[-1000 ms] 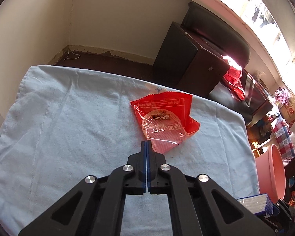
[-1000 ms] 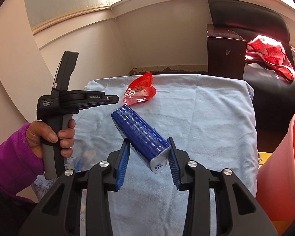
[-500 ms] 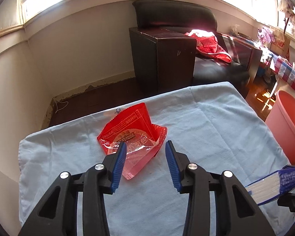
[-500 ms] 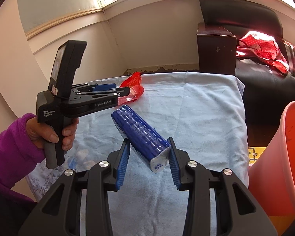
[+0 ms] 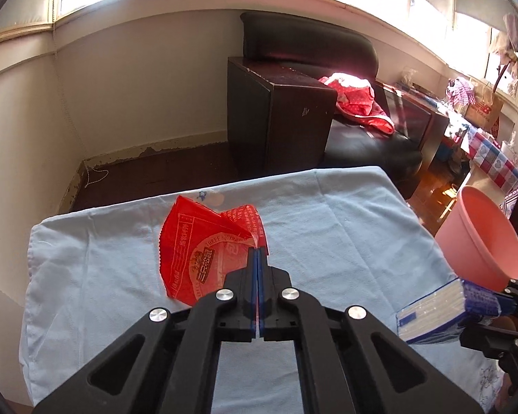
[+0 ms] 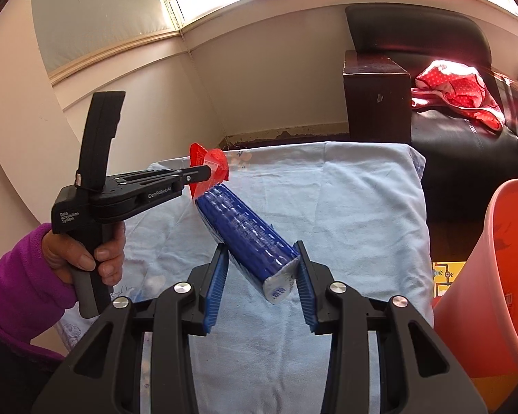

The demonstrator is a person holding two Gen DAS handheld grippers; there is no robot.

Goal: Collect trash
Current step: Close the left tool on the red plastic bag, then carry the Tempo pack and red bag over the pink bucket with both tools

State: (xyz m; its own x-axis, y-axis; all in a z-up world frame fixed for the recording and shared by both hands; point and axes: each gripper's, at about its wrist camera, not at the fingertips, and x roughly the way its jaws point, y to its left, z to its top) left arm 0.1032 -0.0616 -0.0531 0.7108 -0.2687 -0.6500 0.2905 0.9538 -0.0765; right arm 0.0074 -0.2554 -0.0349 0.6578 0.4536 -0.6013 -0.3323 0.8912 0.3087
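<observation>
Left wrist view: the left gripper (image 5: 257, 258) is seen clamped on a red snack wrapper (image 5: 200, 255), its jaws having just closed; the wrapper is spread ahead and left of the tips over a pale blue cloth (image 5: 345, 227), apparently lifted clear of it, and a pink bin (image 5: 480, 241) is placed far right. Right wrist view: the right gripper (image 6: 262, 269) is closed on a blue tissue pack (image 6: 248, 234) angled forward-left, the hand (image 6: 100, 258) with the wrapper-bearing gripper is found at left, and the bin is seen at right.
</observation>
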